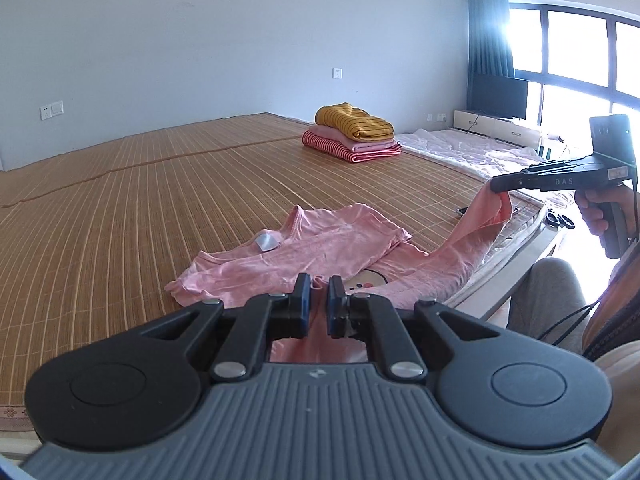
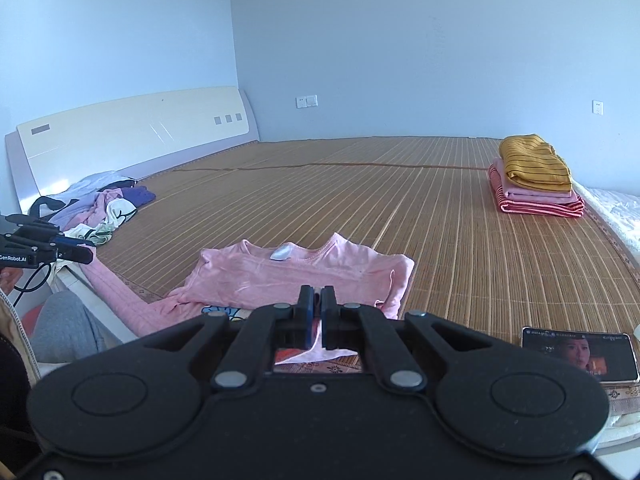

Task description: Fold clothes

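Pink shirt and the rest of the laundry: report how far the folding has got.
Done: a folded stack of three garments on the mat. In hand: the pink shirt, partly folded, its hem gripped by the left gripper and right gripper, both shut. Left: a loose pile of clothes by the headboard.

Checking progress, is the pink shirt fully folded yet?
Partly: pink shirt is doubled over, but both grippers hold its corners lifted.
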A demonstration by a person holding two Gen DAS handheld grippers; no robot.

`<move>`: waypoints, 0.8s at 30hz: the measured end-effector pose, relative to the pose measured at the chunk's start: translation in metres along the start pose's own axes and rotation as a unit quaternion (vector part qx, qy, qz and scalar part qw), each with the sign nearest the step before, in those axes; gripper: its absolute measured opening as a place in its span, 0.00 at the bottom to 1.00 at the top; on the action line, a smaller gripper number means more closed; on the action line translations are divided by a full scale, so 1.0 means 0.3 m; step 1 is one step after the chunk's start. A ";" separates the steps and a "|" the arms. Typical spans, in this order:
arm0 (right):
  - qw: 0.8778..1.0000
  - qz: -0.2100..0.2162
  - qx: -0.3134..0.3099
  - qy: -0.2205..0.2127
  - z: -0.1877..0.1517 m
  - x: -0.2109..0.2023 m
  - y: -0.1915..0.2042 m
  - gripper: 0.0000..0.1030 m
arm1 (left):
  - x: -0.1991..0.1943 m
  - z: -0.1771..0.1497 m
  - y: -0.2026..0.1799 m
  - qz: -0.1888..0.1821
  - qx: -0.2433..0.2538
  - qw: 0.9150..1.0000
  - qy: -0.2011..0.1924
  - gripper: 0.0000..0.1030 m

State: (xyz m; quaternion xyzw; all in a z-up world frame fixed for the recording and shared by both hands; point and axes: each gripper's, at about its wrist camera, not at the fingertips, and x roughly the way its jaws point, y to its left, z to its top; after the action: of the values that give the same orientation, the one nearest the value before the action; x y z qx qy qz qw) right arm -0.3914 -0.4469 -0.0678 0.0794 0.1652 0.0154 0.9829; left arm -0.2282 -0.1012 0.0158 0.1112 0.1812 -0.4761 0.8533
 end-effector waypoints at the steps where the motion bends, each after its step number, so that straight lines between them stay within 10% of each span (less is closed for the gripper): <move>1: 1.000 -0.001 -0.004 -0.002 0.009 0.012 -0.002 0.04 | 0.034 0.010 0.020 0.007 0.003 1.000 -0.002 0.10; 9: 1.000 -0.003 0.001 0.011 0.143 0.328 -0.132 0.04 | 0.393 0.084 0.290 0.045 0.018 0.999 0.013 0.10; 16: 0.991 -0.053 0.022 0.121 0.136 0.776 -0.255 0.04 | 0.651 0.050 0.458 0.060 -0.025 0.997 0.035 0.10; 24: 0.991 -0.095 0.045 0.087 0.145 0.859 -0.287 0.16 | 0.808 -0.008 0.564 0.074 -0.040 0.995 0.059 0.22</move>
State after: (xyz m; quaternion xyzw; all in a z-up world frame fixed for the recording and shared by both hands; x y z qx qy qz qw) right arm -0.1334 -0.5239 -0.1240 0.1060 0.2573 -0.0784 0.9573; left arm 0.0323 -0.1993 -0.0841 0.1184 0.2415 -0.3971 0.8775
